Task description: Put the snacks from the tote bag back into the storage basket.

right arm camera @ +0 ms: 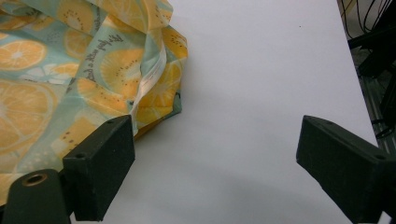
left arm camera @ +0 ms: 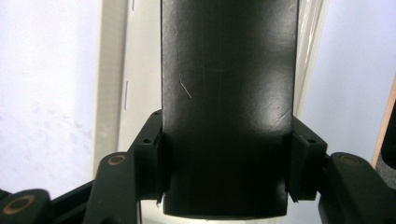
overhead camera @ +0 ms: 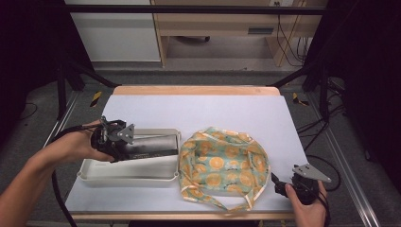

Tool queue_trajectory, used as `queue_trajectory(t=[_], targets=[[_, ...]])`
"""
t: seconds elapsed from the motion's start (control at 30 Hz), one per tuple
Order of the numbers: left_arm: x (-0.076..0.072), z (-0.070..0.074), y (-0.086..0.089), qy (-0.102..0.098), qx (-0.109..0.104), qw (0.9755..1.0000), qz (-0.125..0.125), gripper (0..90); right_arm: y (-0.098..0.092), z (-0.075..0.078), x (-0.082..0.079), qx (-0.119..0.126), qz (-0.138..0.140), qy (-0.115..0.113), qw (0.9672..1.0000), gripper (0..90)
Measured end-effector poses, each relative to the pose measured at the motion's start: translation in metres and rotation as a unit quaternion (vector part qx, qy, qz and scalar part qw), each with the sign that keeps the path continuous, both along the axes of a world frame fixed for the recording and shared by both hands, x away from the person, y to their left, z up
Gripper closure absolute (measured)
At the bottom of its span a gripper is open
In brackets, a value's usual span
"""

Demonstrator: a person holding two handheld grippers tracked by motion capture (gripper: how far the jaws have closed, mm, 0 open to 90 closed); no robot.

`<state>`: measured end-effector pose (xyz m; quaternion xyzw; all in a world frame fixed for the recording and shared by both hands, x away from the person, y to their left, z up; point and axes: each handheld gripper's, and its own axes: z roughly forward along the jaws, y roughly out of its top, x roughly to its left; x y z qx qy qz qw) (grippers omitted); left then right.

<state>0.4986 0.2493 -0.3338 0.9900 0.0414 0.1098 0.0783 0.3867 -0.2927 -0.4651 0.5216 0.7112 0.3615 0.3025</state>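
A dark oblong object (overhead camera: 153, 145) lies lengthwise over a white tray (overhead camera: 127, 176) at the table's left. My left gripper (overhead camera: 135, 146) is shut on its near end. In the left gripper view the dark object (left arm camera: 229, 84) runs up between the jaws, and both pads (left arm camera: 152, 161) press its sides, with the tray wall (left arm camera: 109, 70) behind. A cloth bag (overhead camera: 222, 163) printed with orange slices lies crumpled at the centre. My right gripper (overhead camera: 279, 184) stands open at the bag's right edge. In the right gripper view, the right gripper (right arm camera: 215, 140) has its left jaw beside the bag's hem (right arm camera: 149, 88), with nothing between the jaws.
A pale sheet (overhead camera: 203, 111) covers the table, with a wooden strip (overhead camera: 196, 90) along the far edge. One bag strap (overhead camera: 236, 204) trails toward the front edge. Dark frame posts and cables (overhead camera: 326, 123) stand off the right side.
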Motion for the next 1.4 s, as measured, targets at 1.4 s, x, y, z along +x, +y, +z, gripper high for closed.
queue_trajectory(t=[1.4], targets=[[0.013,-0.053,0.022,0.041,-0.020,0.9979,-0.046,43.6,-0.006,-0.004,0.000,0.005,-0.006,0.001,1.0000,12.3]])
